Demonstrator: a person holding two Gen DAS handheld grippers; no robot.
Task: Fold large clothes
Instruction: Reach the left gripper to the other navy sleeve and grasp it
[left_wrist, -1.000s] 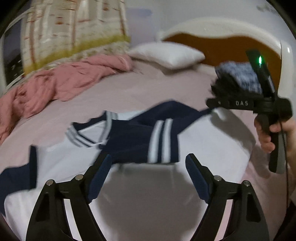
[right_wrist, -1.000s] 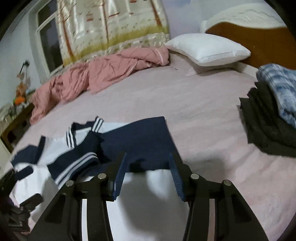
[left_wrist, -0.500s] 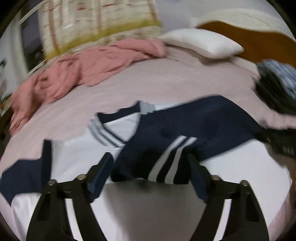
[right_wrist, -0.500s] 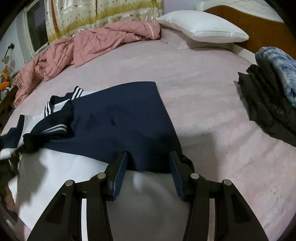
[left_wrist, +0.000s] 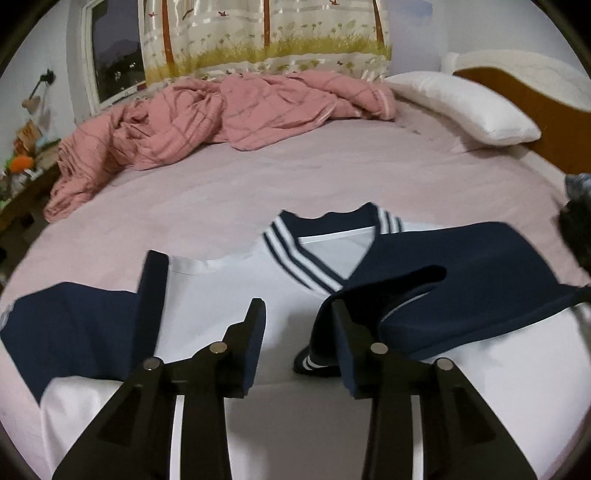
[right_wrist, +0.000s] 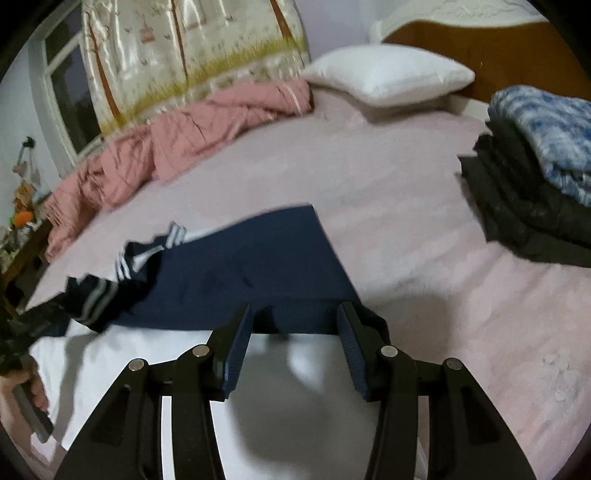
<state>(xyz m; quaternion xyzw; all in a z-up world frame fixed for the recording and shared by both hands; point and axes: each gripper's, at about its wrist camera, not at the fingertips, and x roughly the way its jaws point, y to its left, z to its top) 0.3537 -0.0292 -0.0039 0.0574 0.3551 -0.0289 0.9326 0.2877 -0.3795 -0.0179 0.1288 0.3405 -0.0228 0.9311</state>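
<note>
A white and navy shirt (left_wrist: 236, 288) is lying spread on the pink bed (left_wrist: 258, 173), its striped V-collar (left_wrist: 303, 258) pointing toward the far side. One navy sleeve (left_wrist: 74, 325) is lying flat, out to the left in the left wrist view. The other sleeve (left_wrist: 461, 273) is lying folded across the white chest, its striped cuff (left_wrist: 314, 363) sitting just beside the near fingertip of the left gripper (left_wrist: 297, 328).

The left gripper's fingers are closing over the white cloth, with a clear gap between them; the cuff is touching or hiding behind the right-hand finger (left_wrist: 347, 347), and I cannot tell whether any cloth is being pinched.

The right gripper (right_wrist: 295, 339) is hovering low over the edge where the folded navy sleeve meets the white body. Its fingers are standing apart, and the navy edge is showing between them, not visibly pressed by either pad.

A person's hand (right_wrist: 22, 387) is holding a gripper handle at the left edge of the right wrist view.

A rumpled pink quilt (left_wrist: 207, 110) is lying along the far side, near a white pillow (left_wrist: 465, 107). A pile of dark and blue-patterned clothes (right_wrist: 535, 177) is sitting well apart from the shirt.
</note>
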